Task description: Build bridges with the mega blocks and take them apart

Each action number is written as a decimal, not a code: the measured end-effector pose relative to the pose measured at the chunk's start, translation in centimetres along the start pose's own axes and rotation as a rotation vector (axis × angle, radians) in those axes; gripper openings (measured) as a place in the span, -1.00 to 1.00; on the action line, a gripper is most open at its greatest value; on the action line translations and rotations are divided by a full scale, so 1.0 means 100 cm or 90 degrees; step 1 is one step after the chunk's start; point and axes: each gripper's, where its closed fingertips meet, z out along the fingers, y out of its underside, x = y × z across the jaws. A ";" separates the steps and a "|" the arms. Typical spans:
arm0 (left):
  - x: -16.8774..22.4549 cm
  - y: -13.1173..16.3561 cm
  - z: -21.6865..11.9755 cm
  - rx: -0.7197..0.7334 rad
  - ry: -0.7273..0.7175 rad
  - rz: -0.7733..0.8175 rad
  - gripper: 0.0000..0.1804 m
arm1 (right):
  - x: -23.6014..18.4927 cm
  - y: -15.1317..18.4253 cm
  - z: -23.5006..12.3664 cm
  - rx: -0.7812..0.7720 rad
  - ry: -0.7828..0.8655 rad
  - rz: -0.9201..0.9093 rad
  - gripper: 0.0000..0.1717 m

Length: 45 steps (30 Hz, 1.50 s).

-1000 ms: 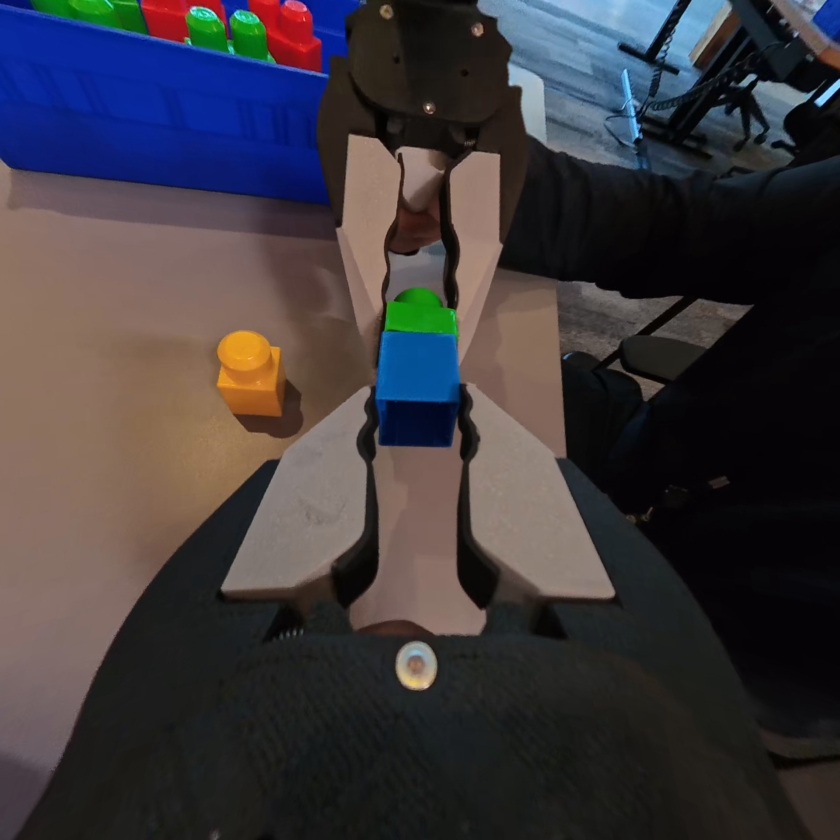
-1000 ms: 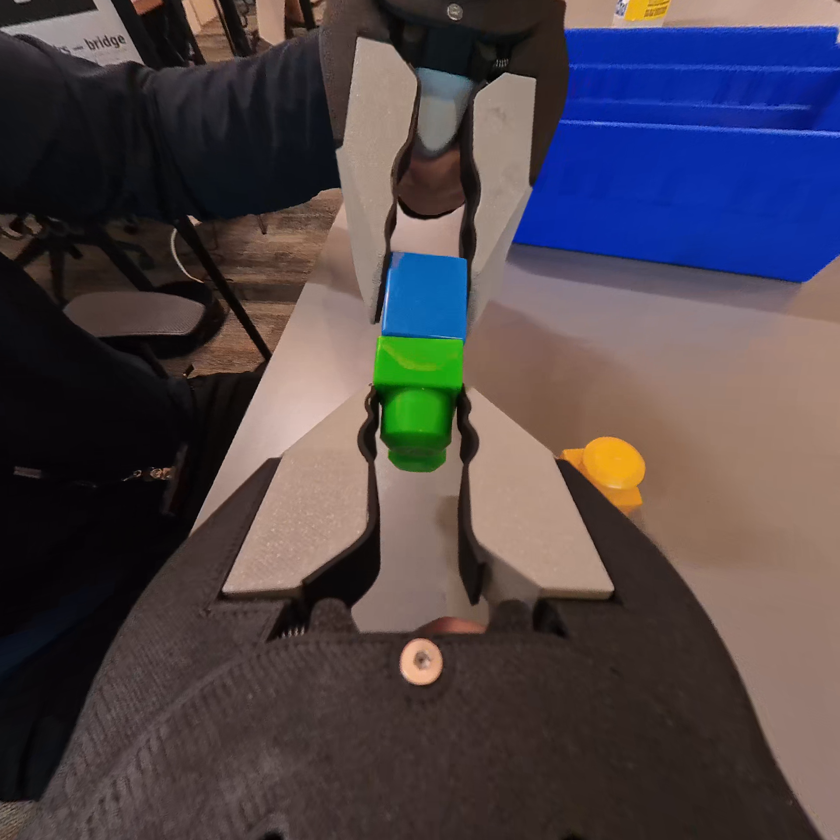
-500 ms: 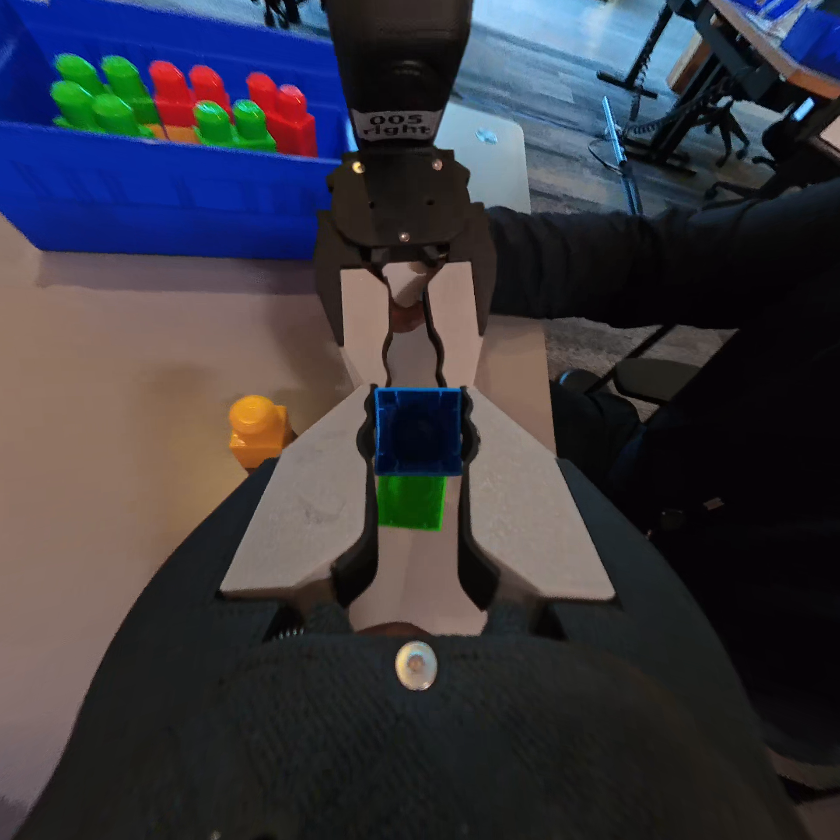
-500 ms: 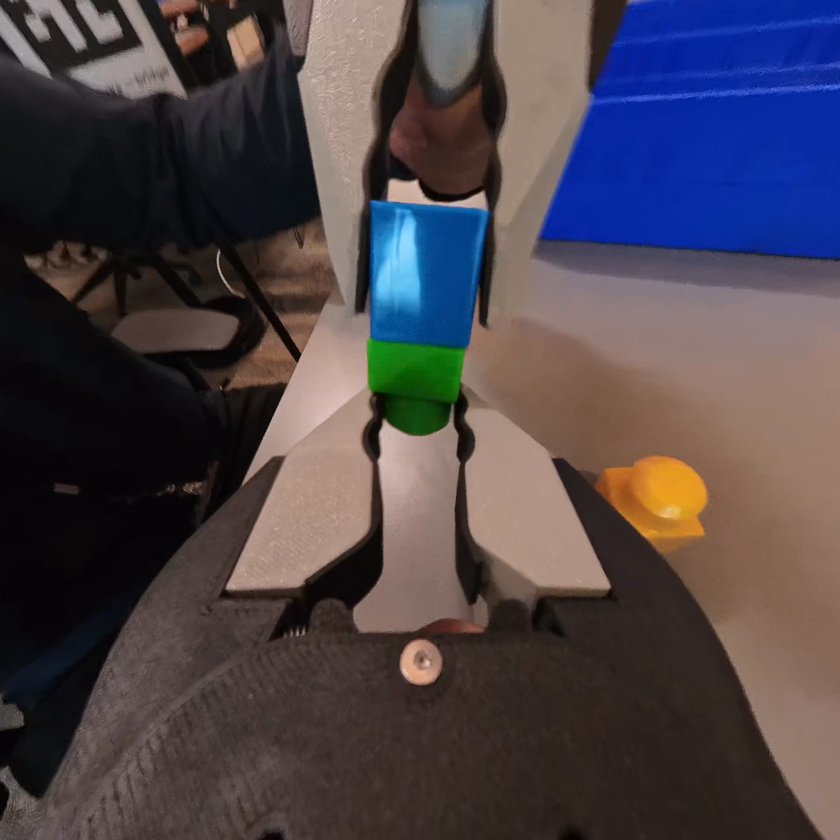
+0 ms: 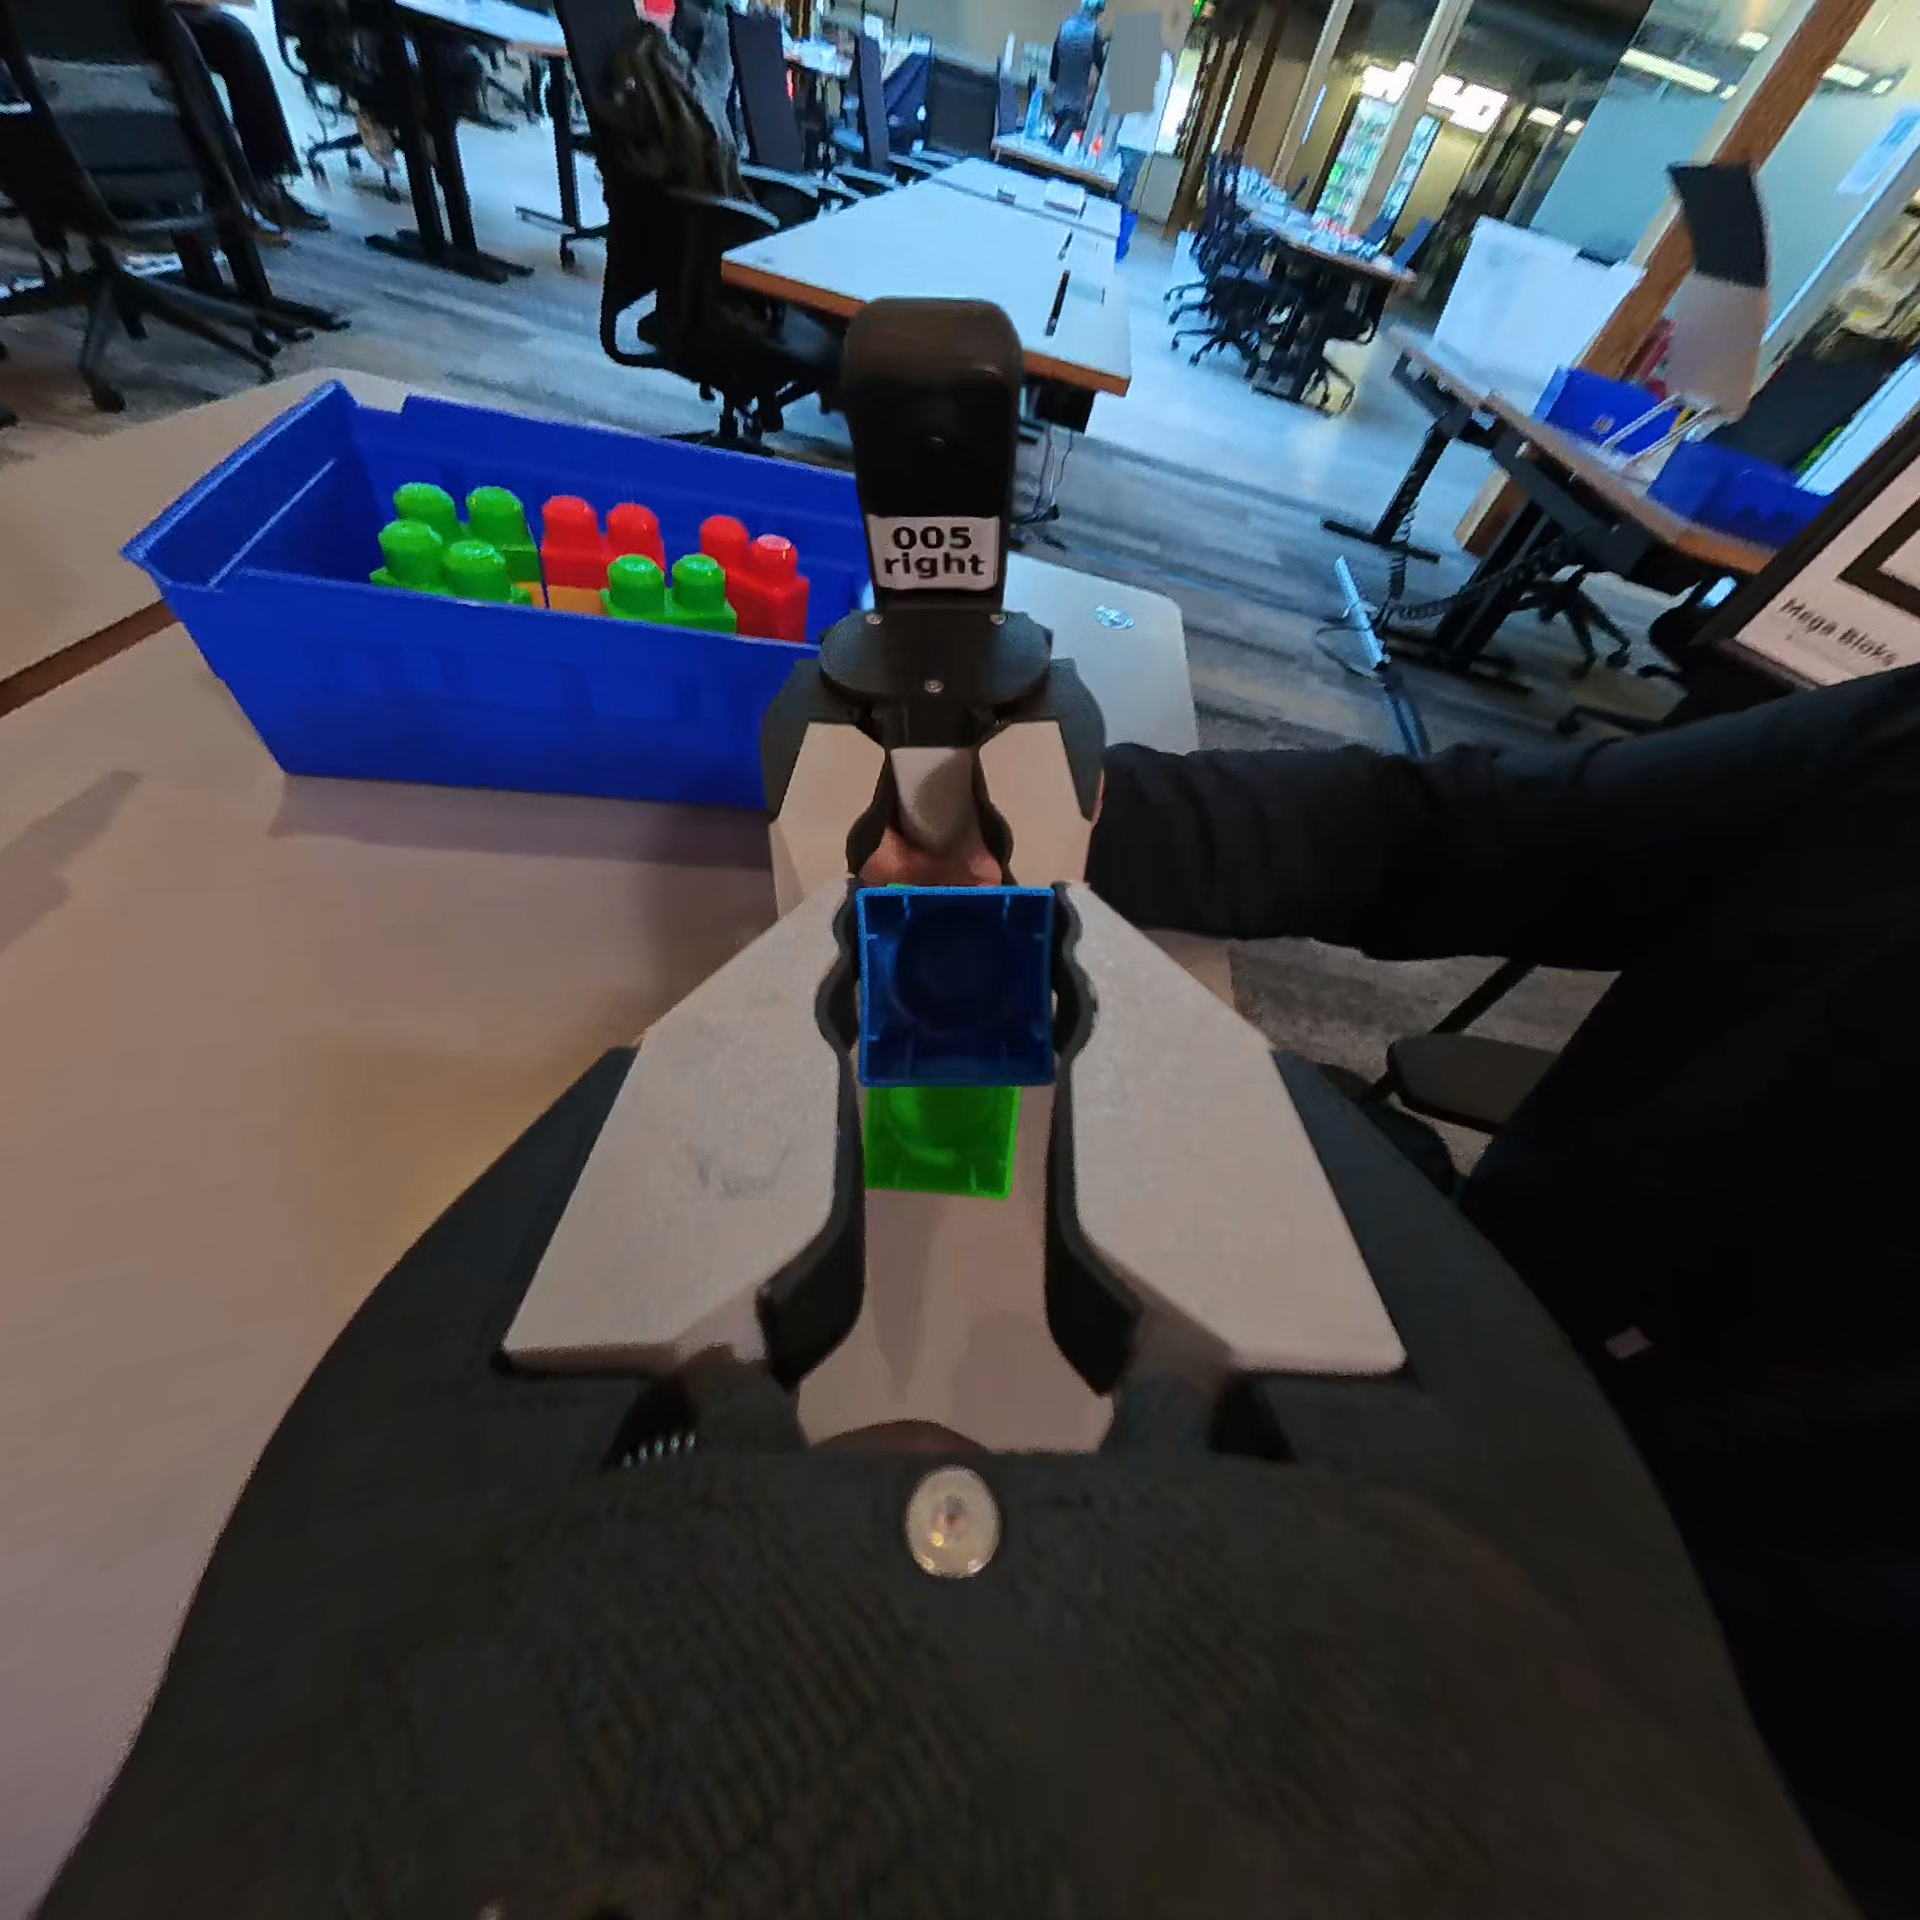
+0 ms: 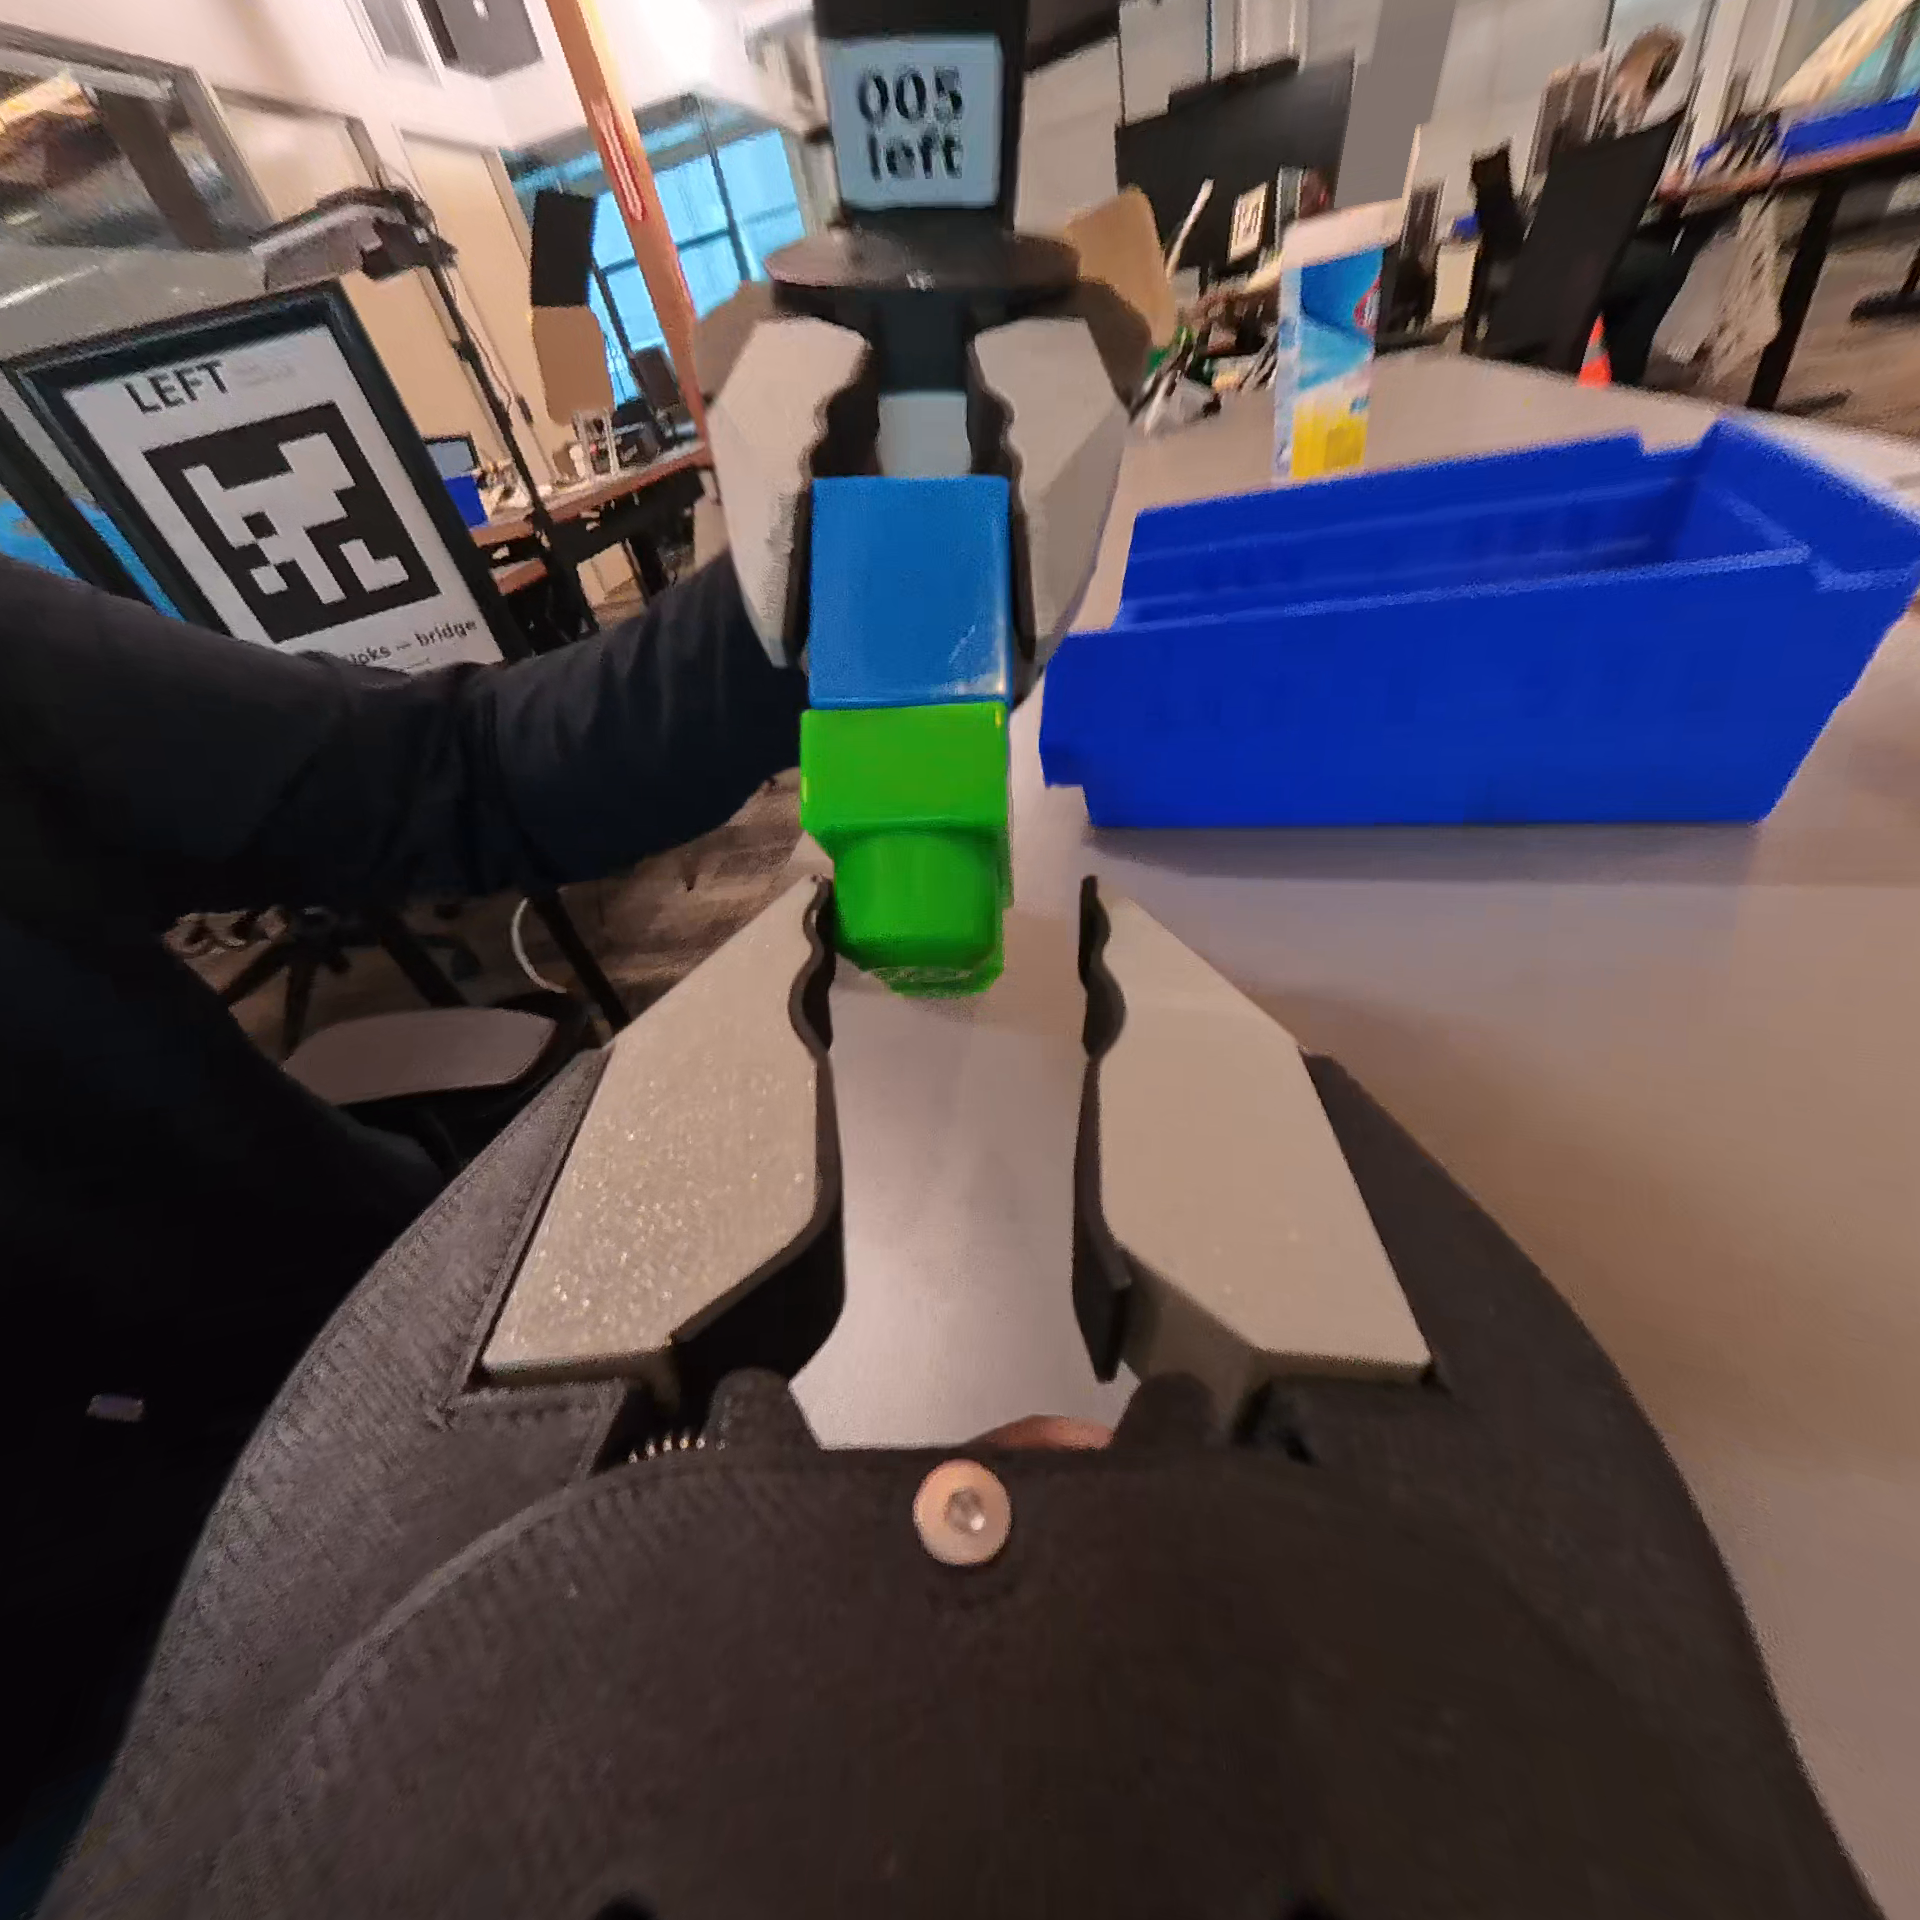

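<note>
My left gripper (image 5: 954, 977) is shut on a blue block (image 5: 954, 982), whose hollow underside faces the left wrist camera. In the right wrist view the same gripper (image 6: 909, 613) holds the blue block (image 6: 909, 592) with a green block (image 6: 904, 790) stuck on its near end, stud towards me. My right gripper (image 6: 956, 925) is open. The green stud sits between its fingertips, with a clear gap at the right pad (image 6: 1101, 935). A green shape (image 5: 940, 1138) shows just under the blue block in the left wrist view; I cannot tell what it is.
A blue bin (image 5: 468, 686) with green and red blocks stands on the table at the back left of the left wrist view. A blue bin (image 6: 1455, 707) is at the right of the right wrist view. A dark sleeve (image 5: 1455, 831) reaches in. The table edge runs under the grippers. Some 5 centimeters of space lies between my two pairs of fingers.
My right gripper's jaws have opened off the green stud. Both grippers have tilted up, so the room shows. The yellow block has left both views. My left gripper still holds the blue block.
</note>
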 end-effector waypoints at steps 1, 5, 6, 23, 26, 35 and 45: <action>0.001 -0.002 0.000 0.007 0.005 -0.004 -0.64 | -0.001 -0.004 0.000 0.011 0.008 -0.016 -0.47; -0.003 -0.006 0.000 0.041 -0.005 -0.011 -0.64 | -0.008 -0.010 0.000 0.026 0.005 -0.038 -0.44; -0.005 -0.009 -0.002 0.054 -0.012 -0.012 -0.64 | -0.009 -0.012 -0.001 0.032 0.003 -0.040 -0.46; 0.004 -0.006 0.005 0.055 0.028 -0.006 -0.64 | -0.012 -0.022 -0.005 0.048 0.014 -0.044 -0.62; 0.007 0.003 0.005 0.015 0.034 0.006 -0.63 | -0.016 -0.014 -0.003 0.009 0.002 -0.039 -0.63; 0.013 0.010 0.004 0.017 0.057 0.009 -0.63 | -0.023 -0.008 -0.002 -0.014 -0.036 -0.010 -0.63; 0.010 0.013 0.005 0.026 0.043 0.003 -0.63 | -0.018 -0.004 0.000 -0.044 0.004 -0.046 -0.63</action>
